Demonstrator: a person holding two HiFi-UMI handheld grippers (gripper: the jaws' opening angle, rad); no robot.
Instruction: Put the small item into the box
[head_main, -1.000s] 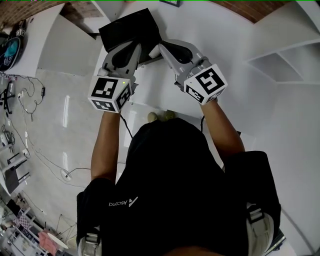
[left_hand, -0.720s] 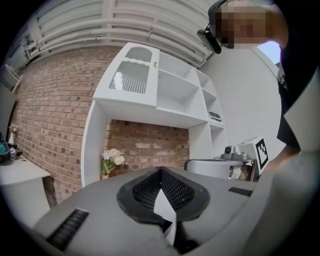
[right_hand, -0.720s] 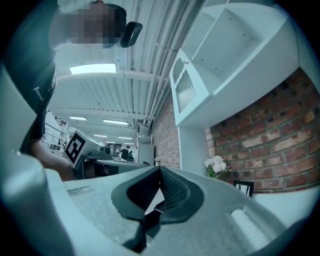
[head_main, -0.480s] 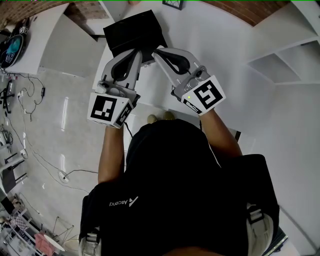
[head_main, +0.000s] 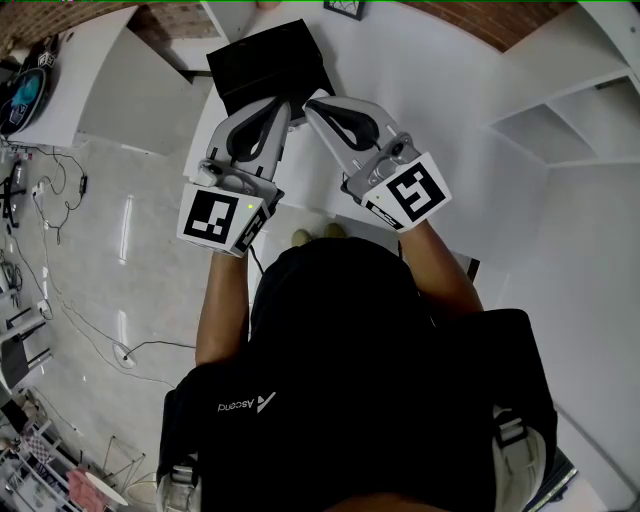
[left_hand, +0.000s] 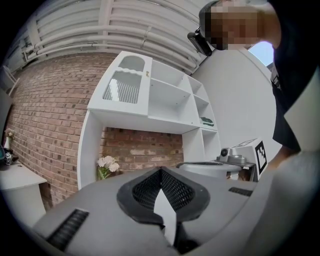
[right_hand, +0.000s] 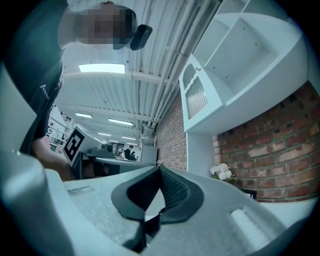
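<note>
The black box lies on the white table, its lid down as far as I can tell. Just in front of it my left gripper and right gripper are raised side by side, tips close together and pointing up and away. In the left gripper view the left gripper is shut with nothing between its pads. The right gripper is likewise shut and empty. No small item shows in either grip. Two small pale things peek out past the person's head; I cannot tell what they are.
White shelving stands to the right of the table. A white shelf unit against a brick wall faces the grippers, with white flowers beneath it. Cables trail over the glossy floor at the left.
Both grippers have drawn back a little from the front of the black box, so more of its top shows. Over the last half second hardly anything has moved.
</note>
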